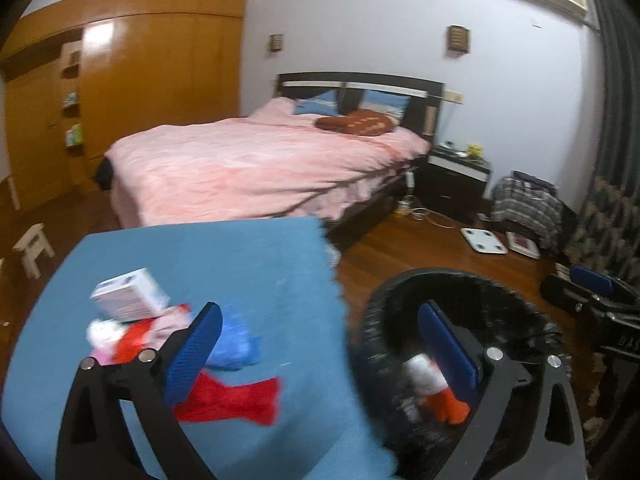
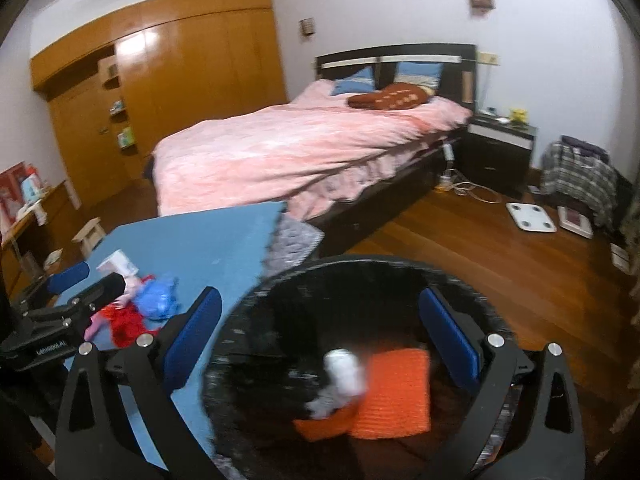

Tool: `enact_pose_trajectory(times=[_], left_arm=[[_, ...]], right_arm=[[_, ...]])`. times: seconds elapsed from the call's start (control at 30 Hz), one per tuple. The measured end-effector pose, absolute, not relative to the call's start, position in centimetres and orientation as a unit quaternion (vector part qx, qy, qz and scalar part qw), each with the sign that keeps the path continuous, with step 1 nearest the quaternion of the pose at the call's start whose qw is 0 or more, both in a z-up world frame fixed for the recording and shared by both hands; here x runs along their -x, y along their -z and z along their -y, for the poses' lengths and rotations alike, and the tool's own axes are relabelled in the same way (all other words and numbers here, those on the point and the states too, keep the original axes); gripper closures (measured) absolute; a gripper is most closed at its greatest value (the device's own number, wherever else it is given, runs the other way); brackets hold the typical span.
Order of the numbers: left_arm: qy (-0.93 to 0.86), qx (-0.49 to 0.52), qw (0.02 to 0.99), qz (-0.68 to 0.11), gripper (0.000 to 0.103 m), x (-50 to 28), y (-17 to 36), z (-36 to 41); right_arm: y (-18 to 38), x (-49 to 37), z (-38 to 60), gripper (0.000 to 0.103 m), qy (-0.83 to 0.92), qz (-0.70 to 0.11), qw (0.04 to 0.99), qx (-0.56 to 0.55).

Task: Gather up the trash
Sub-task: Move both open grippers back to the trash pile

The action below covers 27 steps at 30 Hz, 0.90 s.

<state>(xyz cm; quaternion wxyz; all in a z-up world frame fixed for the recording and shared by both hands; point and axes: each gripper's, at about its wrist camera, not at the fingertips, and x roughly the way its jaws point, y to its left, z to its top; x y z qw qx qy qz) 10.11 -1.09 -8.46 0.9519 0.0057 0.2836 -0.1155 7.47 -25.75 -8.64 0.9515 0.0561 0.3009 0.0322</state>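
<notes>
A pile of trash lies on a blue mat (image 1: 240,264): a white box (image 1: 128,294), a red wrapper (image 1: 236,400), a blue bag (image 1: 234,350) and pink scraps. A black bin (image 1: 460,292) stands right of the mat, with white and orange trash (image 1: 434,384) inside. My left gripper (image 1: 320,348) is open and empty, spanning the mat edge and the bin. My right gripper (image 2: 320,336) is open and empty above the bin (image 2: 360,276), over an orange piece (image 2: 394,392) and a white scrap (image 2: 344,372). The pile also shows in the right wrist view (image 2: 148,304), beside the left gripper (image 2: 76,284).
A bed with a pink cover (image 1: 260,160) stands behind the mat. A wooden wardrobe (image 1: 140,92) fills the left wall. A dark nightstand (image 1: 456,176), a white scale (image 1: 482,240), a pile of clothes (image 1: 524,204) and a small stool (image 1: 34,248) stand on the wood floor.
</notes>
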Motion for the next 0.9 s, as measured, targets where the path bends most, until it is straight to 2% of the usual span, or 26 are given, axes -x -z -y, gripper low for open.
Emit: enact_pose_trajectory(times=[0.63,0.9], left_arm=[[-0.054,-0.006,0.953,-0.297,0.007,-10.2,11.9,-12.7],[-0.089,0.002,0.937,-0.339,0.015,-12.1,15.8,-16.4]], right_arm=[[10.5,-14.6,11.7,0.007,-0.150,-0.316,0.936,-0.019],[13.4,-16.7,8.4,0.007,-0.162,-0.332,0.929,0.012]])
